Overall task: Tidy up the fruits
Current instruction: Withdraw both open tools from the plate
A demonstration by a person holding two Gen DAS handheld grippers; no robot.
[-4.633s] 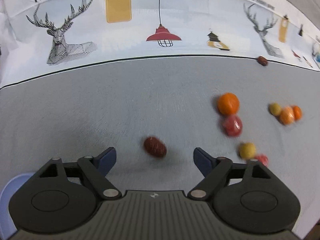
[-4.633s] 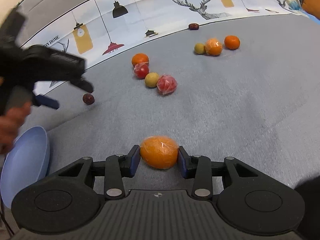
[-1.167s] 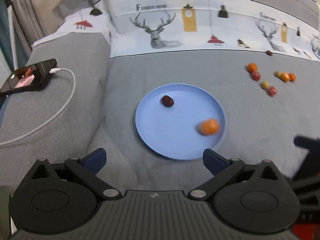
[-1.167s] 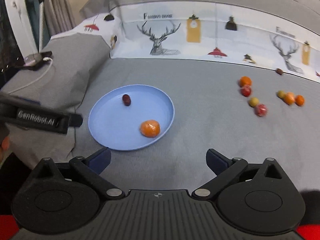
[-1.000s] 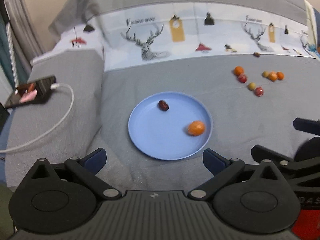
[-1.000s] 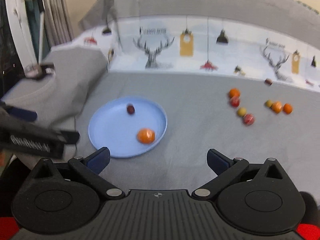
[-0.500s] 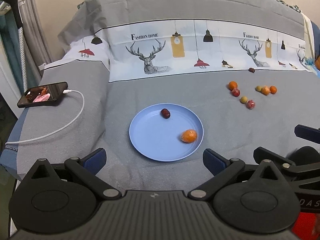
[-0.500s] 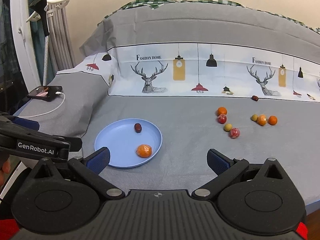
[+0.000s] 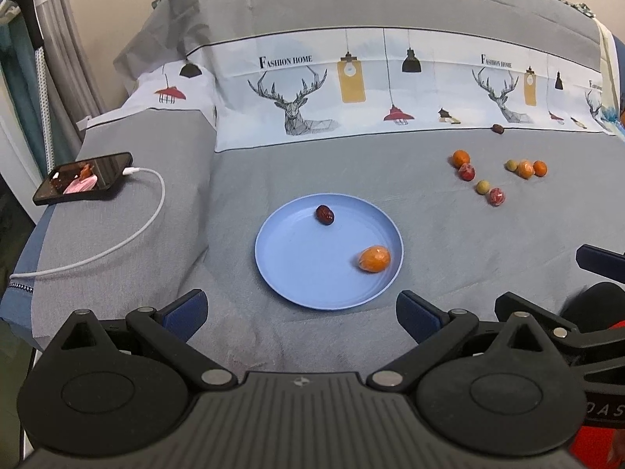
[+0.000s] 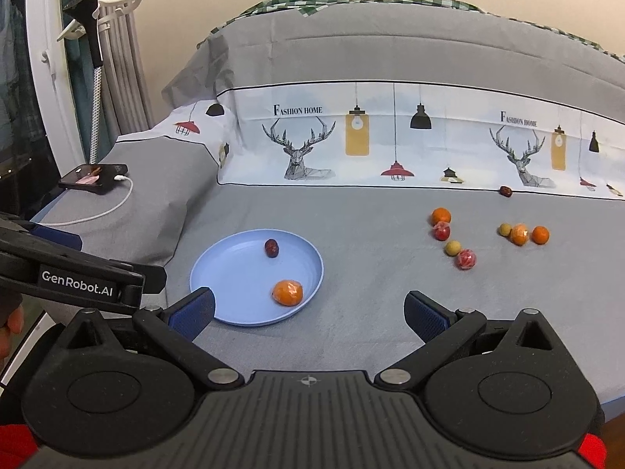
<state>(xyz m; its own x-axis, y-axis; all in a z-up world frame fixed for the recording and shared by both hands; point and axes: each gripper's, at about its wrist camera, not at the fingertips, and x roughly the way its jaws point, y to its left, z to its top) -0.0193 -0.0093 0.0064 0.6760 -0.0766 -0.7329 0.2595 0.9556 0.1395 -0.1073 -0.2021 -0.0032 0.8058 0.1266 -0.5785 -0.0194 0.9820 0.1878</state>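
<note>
Setting: a bed under a grey sheet [image 9: 449, 242] is being used as the work surface; a deer-and-lamp printed fabric band [image 9: 351, 90] is running along the far side.

Done so far: two fruits are being held by the blue plate [image 9: 297, 269]: a dark red jujube [image 9: 324, 215] near its far rim and a wrapped orange [image 9: 374, 258] near its right rim. The two are lying well apart.

Left to do: eight fruits are lying loose on the sheet, well right of the plate. An orange [image 10: 441, 216] is touching a wrapped red fruit [image 10: 441, 231]; a yellow-green fruit [image 10: 452, 247] is sitting just beside a second wrapped red fruit [image 10: 465, 259]. Farther right, a row is being formed by a small yellow-green fruit [image 10: 504, 229], a wrapped orange fruit [image 10: 519, 234] and a small orange [image 10: 540, 234]. A lone jujube [image 10: 506, 190] is resting at the edge of the printed band.

Progress judged: roughly a fifth is being counted as done; the bulk is being left on the sheet.

Left gripper [image 9: 300, 312]: its jaws are being held wide apart, nothing between them; it is being kept near the plate's front edge, well above the sheet.

Right gripper [image 10: 308, 310]: its jaws are likewise being held spread and empty, aimed between the plate and the loose fruits.

Off-task items: a phone [image 9: 83, 178] on a white charging cable [image 9: 117, 242] is lying on the raised fold at the left, well apart from the plate.

Next step judged: another loose fruit is likely being targeted; which one cannot be told.
</note>
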